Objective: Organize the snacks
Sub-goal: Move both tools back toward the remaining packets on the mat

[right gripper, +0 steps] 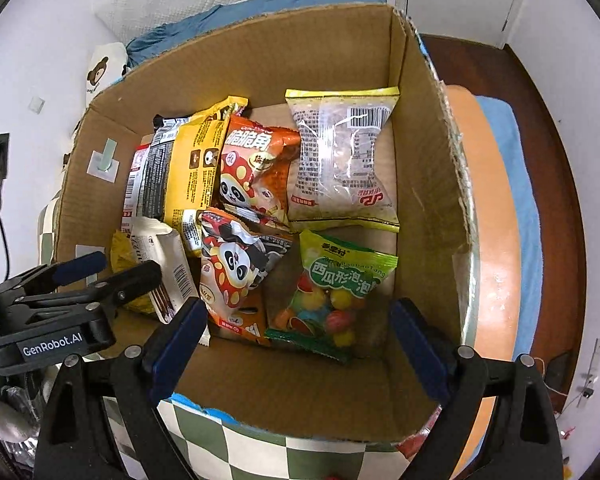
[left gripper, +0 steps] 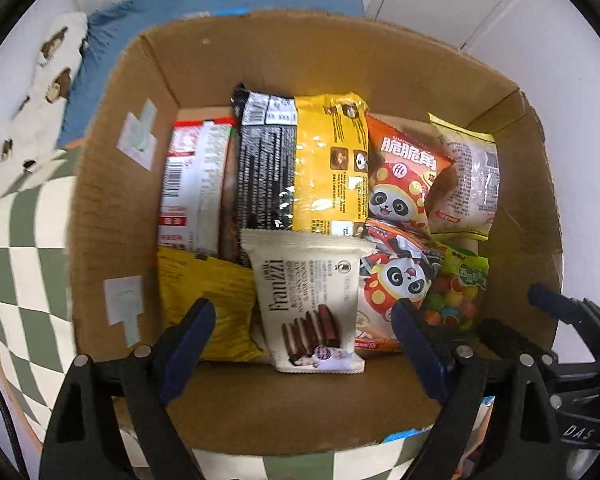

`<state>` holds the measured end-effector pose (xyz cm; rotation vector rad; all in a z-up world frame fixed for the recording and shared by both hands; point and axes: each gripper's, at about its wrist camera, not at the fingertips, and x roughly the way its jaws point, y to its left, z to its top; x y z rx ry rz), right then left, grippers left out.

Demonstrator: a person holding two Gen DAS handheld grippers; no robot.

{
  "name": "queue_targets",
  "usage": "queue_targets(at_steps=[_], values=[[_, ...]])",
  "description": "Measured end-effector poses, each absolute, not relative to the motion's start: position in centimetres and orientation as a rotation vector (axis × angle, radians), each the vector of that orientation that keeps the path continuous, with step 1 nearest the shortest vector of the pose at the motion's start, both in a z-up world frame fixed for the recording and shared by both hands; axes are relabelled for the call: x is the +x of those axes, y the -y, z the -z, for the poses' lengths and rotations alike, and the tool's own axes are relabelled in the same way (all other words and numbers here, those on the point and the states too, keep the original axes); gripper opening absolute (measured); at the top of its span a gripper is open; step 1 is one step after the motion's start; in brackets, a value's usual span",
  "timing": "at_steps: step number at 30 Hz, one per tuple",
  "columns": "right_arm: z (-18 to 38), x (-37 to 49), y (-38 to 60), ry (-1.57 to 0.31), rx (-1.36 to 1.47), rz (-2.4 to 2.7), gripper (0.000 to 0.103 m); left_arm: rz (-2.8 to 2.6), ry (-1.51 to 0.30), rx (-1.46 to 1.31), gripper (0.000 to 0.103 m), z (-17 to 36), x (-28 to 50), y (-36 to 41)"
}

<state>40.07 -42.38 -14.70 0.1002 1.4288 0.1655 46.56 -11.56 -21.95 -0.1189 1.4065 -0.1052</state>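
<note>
while wide apart, both tongs (left gripper: 304, 336) (right gripper: 298, 330) empty

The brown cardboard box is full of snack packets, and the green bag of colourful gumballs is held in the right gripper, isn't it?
Not quite. The brown cardboard box does hold snack packets, but the green bag of colourful gumballs lies loose on the box floor. The right wrist view shows the right gripper open and empty above it.
</note>
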Motion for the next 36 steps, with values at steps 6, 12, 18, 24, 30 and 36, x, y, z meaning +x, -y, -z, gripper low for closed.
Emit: queue_targets(at_steps=[6, 12, 18, 24, 30, 36], values=[[12.9, 38.7, 42.0, -1.365, 0.074, -0.164, 0.096, 0.084, -1.311, -0.07, 0.09, 19.3, 43.8, 11.3], [10.4, 36.5, 41.3, -1.273, 0.012, -0.154, 0.095, 0.049, -1.2, -0.037, 0.09, 17.5, 41.2, 11.4], [8.0, 33.9, 41.3, -1.199, 0.019, -0.156, 0.095, 0.029, -1.107, -0.037, 0.09, 15.1, 39.1, 10.9], [5.0, 30.9, 41.6, -1.124, 0.038, -0.163, 0.095, 0.022, -1.017, -0.018, 0.09, 12.4, 36.3, 11.1], [2.1, 27.7, 41.5, -1.062, 0.051, -0.178, 0.095, 0.025, -0.976, -0.024, 0.09, 10.8, 33.8, 11.2], [1.0, 25.5, 41.6, -1.048, 0.096, -0.211, 0.095, 0.015, -0.986, -0.057, 0.09, 11.1, 31.6, 10.8]])
